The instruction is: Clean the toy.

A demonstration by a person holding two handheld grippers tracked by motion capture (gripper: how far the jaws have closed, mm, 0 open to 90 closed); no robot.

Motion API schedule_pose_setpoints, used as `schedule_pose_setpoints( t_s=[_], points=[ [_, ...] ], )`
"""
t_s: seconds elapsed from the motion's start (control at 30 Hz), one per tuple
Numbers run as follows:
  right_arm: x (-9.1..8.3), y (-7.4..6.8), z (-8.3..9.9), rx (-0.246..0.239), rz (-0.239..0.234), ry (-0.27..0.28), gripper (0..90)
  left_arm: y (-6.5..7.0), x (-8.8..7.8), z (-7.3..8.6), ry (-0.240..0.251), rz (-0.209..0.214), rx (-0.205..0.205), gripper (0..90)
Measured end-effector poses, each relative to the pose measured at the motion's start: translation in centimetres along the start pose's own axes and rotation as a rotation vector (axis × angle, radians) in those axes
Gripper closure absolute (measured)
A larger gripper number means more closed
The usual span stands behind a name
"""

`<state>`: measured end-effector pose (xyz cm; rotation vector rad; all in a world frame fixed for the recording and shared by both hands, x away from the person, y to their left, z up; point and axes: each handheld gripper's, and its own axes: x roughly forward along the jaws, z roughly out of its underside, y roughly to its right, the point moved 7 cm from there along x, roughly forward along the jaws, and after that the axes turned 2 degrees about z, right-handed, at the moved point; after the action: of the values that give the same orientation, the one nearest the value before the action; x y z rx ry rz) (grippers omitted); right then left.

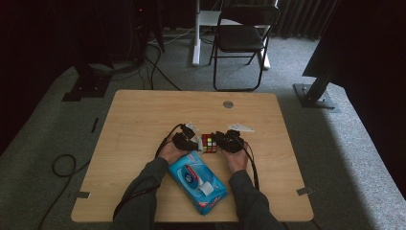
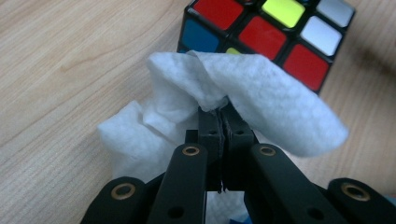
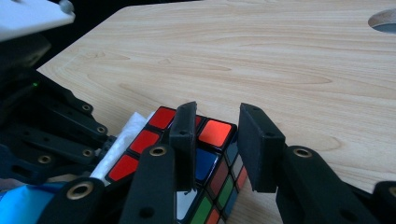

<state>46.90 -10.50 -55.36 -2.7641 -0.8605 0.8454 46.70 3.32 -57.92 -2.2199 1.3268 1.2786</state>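
Now L gripper (image 2: 219,109) clamps wipe (image 2: 252,93) by cube (image 2: 266,32); R gripper (image 3: 217,140) view: jaws pinch cube corner.

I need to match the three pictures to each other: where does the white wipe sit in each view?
High view: the white wipe is a small pale patch just left of the puzzle cube, at table centre.
Left gripper view: mid-frame, pinched in the left hand-held gripper, draped against the cube.
Right gripper view: a white strip at lower left, along the cube's red face.
Shared landmark: the cube.
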Motion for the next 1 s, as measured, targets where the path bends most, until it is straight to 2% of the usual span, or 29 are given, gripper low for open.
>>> schedule_pose_setpoints(
  t_s=[0.27,0.43,0.53,0.73,0.83,0.9,1.0],
  points=[
    [0.0,0.0,0.0,0.002,0.000,-0.002,68.0,0.0,0.1,0.0,0.009,-0.014,-0.001,88.6],
    [0.0,-0.1,-0.2,-0.015,0.011,-0.019,67.3,-0.1,-0.4,-0.2,0.033,-0.018,-0.008,88.5],
    [0.0,-0.1,-0.3,-0.026,0.016,-0.030,67.3,0.0,-0.8,-0.5,0.058,-0.007,-0.012,88.5],
    [0.2,0.0,-0.4,-0.019,0.032,-0.027,65.9,0.4,-0.9,-0.7,0.049,-0.006,0.013,88.5],
    [0.3,0.3,-0.5,0.001,0.045,-0.024,63.2,0.7,-0.8,-0.8,0.050,0.011,0.021,88.5],
    [0.4,0.4,-0.6,0.017,0.052,-0.025,63.3,0.9,-0.7,-1.0,0.055,0.015,0.027,88.6],
    [0.6,0.2,-0.9,0.011,0.061,-0.039,66.7,1.0,-0.9,-1.2,0.061,0.010,0.040,88.5]
  ],
)
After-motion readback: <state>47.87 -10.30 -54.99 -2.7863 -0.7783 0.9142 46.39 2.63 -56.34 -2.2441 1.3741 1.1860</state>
